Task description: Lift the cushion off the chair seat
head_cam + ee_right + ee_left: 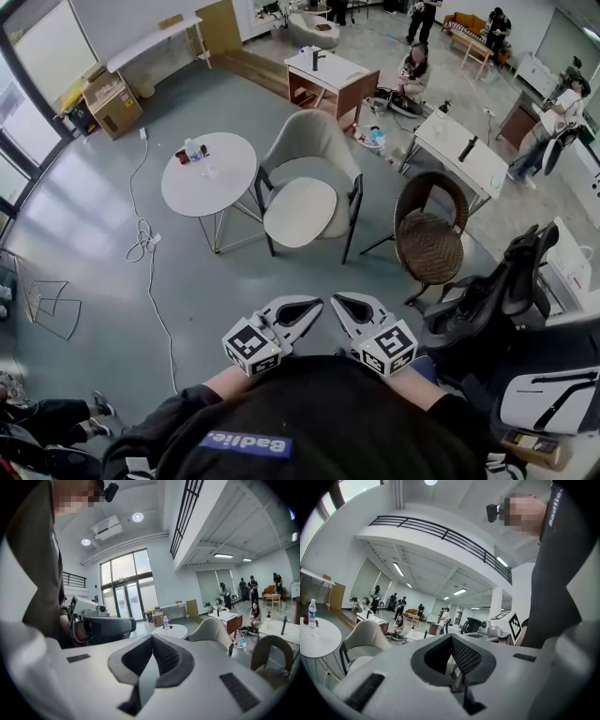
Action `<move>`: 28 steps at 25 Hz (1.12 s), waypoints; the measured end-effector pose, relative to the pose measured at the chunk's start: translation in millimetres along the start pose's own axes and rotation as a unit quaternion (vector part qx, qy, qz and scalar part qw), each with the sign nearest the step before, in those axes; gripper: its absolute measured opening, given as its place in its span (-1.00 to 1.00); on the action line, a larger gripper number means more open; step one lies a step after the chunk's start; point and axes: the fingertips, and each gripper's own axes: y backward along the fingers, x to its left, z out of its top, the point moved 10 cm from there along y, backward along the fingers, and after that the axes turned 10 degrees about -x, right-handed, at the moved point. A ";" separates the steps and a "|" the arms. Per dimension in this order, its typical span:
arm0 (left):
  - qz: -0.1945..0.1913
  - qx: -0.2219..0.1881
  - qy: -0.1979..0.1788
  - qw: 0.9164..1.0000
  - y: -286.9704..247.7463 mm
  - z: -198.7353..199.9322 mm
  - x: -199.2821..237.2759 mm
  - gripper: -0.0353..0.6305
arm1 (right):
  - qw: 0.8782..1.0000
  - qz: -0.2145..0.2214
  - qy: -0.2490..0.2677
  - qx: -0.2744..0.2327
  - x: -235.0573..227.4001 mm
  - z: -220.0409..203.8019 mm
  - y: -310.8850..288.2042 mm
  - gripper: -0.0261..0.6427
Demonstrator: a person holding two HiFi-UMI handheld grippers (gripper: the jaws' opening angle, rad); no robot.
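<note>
Head view: the cushion (pixel 300 212) lies on the seat of the beige chair (pixel 314 141), with the left hand-held gripper (pixel 302 307) and right hand-held gripper (pixel 349 306) well short of that chair. Left gripper view: its jaws are pressed together on nothing; if still unopened at the chair, they would only shove the cushion. Right gripper view: likewise closed and empty, so a one-sided pinch may let the cushion slip.

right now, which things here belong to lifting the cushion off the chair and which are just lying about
For the job:
- cushion, lying on the seat
- beige chair
- left gripper and right gripper, both shut and empty

Just lying about:
- round white table with a bottle
- wicker chair
- black office chair
- cardboard box
- floor cable
</note>
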 end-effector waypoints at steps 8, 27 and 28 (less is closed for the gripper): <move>0.013 0.005 -0.004 1.000 -12.8 -2.4 -1.6 -0.85 | 1.000 0.016 -0.005 0.000 -14.0 -0.6 4.2 -0.84; 0.093 -0.020 -0.007 0.995 -32.1 -18.2 1.5 -0.85 | 0.999 0.047 -0.015 -0.002 -60.3 -9.1 20.3 -0.84; 0.090 -0.022 -0.006 0.996 -34.9 -18.5 6.3 -0.85 | 0.999 0.043 -0.014 -0.001 -64.0 -8.7 17.8 -0.84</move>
